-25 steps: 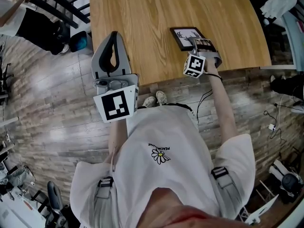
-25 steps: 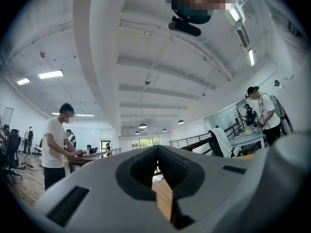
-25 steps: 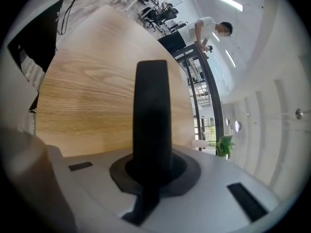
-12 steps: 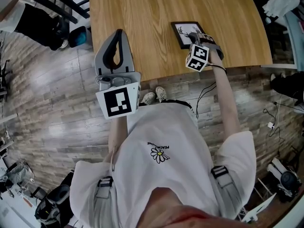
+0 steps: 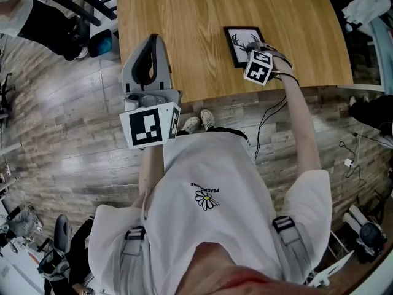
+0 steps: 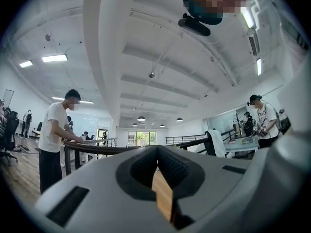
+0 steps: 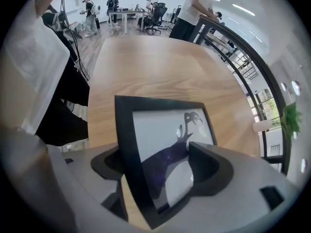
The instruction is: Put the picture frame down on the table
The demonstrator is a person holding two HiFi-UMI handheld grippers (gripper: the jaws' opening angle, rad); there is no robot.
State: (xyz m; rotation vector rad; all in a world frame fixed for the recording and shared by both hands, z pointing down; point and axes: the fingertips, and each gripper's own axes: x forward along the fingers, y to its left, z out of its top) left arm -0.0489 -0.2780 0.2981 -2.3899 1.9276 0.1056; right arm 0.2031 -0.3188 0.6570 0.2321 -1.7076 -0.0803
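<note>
Wood table (image 5: 184,23), plank floor (image 5: 73,134) (office); right claw (image 5: 257,50) just opening, picture frame (image 5: 240,37) between; left claw (image 5: 153,40) clenched.

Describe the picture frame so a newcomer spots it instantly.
On the wooden table, near the edge closest to the person, the picture frame sits between the fingers of the right gripper, which have just been opening. Its black border and white picture with dark antlers stand out from the bare wood.

wooden table (image 5: 184,29), grey plank floor (image 5: 73,146), white ceiling (image 6: 160,57), strip lights (image 6: 54,58)
</note>
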